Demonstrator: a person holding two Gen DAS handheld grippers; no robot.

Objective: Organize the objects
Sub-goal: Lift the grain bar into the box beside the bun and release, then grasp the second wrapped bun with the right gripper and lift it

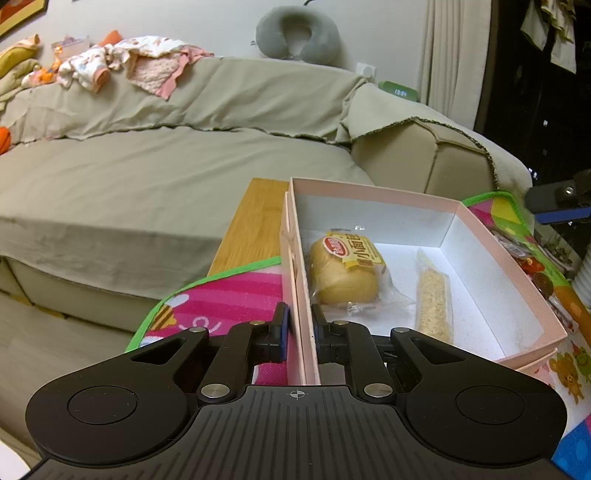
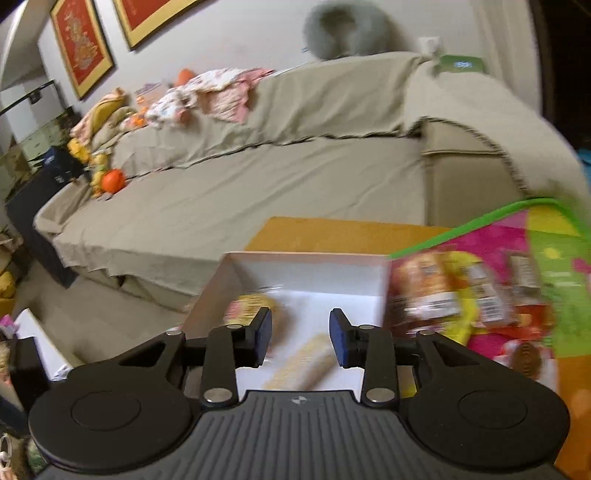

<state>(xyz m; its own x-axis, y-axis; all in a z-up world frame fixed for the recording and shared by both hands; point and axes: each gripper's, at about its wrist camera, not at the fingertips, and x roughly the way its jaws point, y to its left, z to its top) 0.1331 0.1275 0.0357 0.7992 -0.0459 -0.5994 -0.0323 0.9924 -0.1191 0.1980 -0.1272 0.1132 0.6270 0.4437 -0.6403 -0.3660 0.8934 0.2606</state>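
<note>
Left gripper is clamped tight on the near wall of the pink box, one pad outside the wall and one inside, pinching the thin card between them. Just ahead of those jaws, inside the white-lined box, a wrapped bun with a yellow and red label lies nearest the pinched wall, and a little to its right a long wrapped cereal bar lies lengthwise along the floor of the box, the two close but apart. Over on the other side, the right gripper hangs above the same box with its blue pads apart, nothing pressed between them; that bar lies below and between the fingers, blurred, and whether a pad brushes it I cannot tell. The bun shows just past the left finger, half hidden by it. To the right of the right gripper, outside the box wall, blurred snack packets sit on the bright play mat with its green border. The same mat runs under the box to the left of the left gripper, pink with a cartoon bee. Beyond the box a strip of wooden tabletop shows, then a sofa under a beige cover, with pink and white clothes heaped along its back, a grey neck pillow against the wall, and an orange ball on the seat far left.
</note>
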